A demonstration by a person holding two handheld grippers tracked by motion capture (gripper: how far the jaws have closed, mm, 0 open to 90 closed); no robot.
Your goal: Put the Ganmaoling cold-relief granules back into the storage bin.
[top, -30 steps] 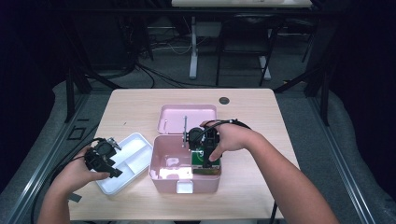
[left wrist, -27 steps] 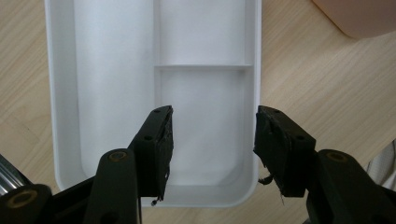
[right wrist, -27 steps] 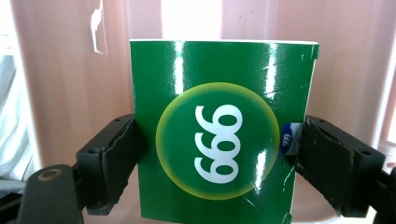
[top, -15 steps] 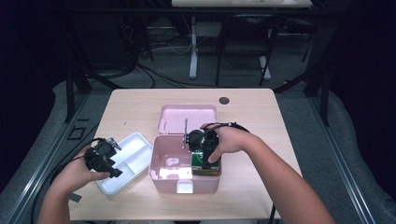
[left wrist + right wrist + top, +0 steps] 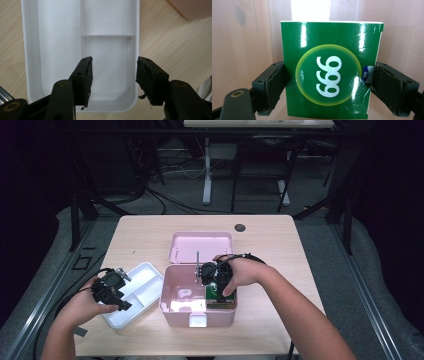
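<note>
A green box (image 5: 329, 70) printed with a white "999" in a yellow-green circle sits between my right gripper's (image 5: 328, 87) jaws, which press on its two sides. In the high view that green box (image 5: 214, 293) lies low inside the open pink case (image 5: 175, 307), at its right end, under my right gripper (image 5: 219, 290). My left gripper (image 5: 113, 76) is open, jaws wide apart with nothing between them, hovering over the white divided tray (image 5: 60, 37). The high view has the left gripper (image 5: 116, 296) over the tray's (image 5: 145, 280) near left part.
The case's pink lid (image 5: 200, 246) lies flat behind the case. A small dark round disc (image 5: 240, 227) sits on the wooden table (image 5: 280, 250) near its far edge. Dark frame legs and cables stand beyond the table.
</note>
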